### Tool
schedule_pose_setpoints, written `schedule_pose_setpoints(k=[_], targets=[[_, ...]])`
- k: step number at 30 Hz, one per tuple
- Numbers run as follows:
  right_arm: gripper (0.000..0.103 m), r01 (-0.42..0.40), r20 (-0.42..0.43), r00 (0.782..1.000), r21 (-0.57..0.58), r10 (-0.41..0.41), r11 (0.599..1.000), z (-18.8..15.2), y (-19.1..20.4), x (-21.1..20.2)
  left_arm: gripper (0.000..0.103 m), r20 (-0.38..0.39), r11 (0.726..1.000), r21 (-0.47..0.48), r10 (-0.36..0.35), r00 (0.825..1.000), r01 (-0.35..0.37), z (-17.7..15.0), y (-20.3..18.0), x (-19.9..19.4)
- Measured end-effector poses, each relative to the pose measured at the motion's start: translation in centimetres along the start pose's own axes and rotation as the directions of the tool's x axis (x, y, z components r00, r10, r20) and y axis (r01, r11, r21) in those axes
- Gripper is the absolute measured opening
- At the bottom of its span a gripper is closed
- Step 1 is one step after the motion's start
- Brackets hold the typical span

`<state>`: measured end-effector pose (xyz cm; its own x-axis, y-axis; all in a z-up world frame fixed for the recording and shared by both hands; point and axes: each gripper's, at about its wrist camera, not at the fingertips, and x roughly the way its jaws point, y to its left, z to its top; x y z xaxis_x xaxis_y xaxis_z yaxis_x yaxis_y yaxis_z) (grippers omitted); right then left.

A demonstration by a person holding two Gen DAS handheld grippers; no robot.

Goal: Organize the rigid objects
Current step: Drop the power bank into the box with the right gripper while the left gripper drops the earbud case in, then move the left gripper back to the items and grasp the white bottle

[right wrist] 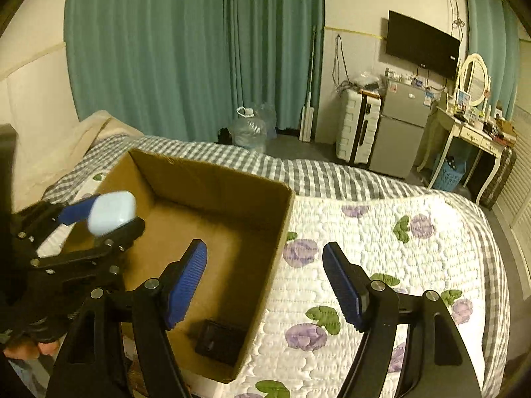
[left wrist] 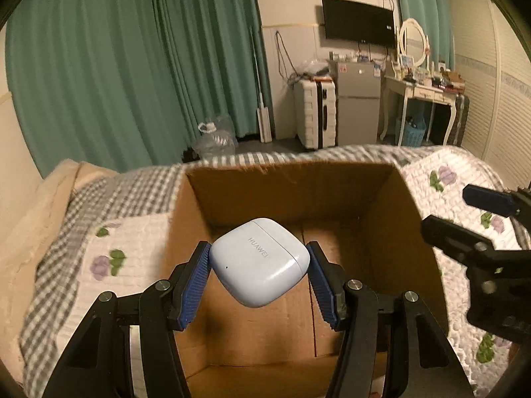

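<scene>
My left gripper (left wrist: pixel 259 262) is shut on a pale blue earbud case (left wrist: pixel 260 260) and holds it above the open cardboard box (left wrist: pixel 391 199) on the bed. In the right wrist view the same case (right wrist: pixel 111 212) sits in the left gripper (right wrist: pixel 109 214) over the box's left side. My right gripper (right wrist: pixel 265 265) is open and empty, over the box's right wall (right wrist: pixel 282 219) and the quilt. It shows in the left wrist view (left wrist: pixel 454 210) at the right. A small black object (right wrist: pixel 220 336) lies in the box's near corner.
The box rests on a floral quilt (right wrist: pixel 381 265) with a grey checked border (right wrist: pixel 332 172). Beyond the bed are teal curtains (left wrist: pixel 132 66), a water jug (right wrist: pixel 249 129), a white suitcase (left wrist: pixel 315 112), a small fridge (left wrist: pixel 358 106) and a dressing table (left wrist: pixel 424 93).
</scene>
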<state>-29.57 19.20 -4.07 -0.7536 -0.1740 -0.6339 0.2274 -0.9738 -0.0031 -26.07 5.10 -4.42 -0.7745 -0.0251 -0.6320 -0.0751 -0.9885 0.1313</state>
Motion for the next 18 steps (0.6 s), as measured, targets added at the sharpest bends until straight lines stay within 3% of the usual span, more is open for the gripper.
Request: schedule_pose_setpoints(k=[5, 9, 18], targets=[[0.072, 0.003, -0.009, 1.0, 0.013, -0.003, 1.0, -0.2, -0.6, 0.2, 0.061, -0.025, 1.0, -0.007, 0.001, 1.0, -0.001, -1.7, -1.0, 1.2], [0.087, 0.02, 0.005, 1.0, 0.014, -0.02, 1.0, -0.5, -0.6, 0.0, 0.067, -0.016, 0.999, 0.028, 0.03, 0.999, -0.029, -1.7, -1.6, 1.0], [0.091, 0.052, 0.054, 0.997, 0.032, -0.054, 0.998, -0.7, -0.5, -4.0, 0.067, 0.037, 0.999, -0.046, 0.021, 0.999, -0.019, 0.1, 0.6, -3.7]])
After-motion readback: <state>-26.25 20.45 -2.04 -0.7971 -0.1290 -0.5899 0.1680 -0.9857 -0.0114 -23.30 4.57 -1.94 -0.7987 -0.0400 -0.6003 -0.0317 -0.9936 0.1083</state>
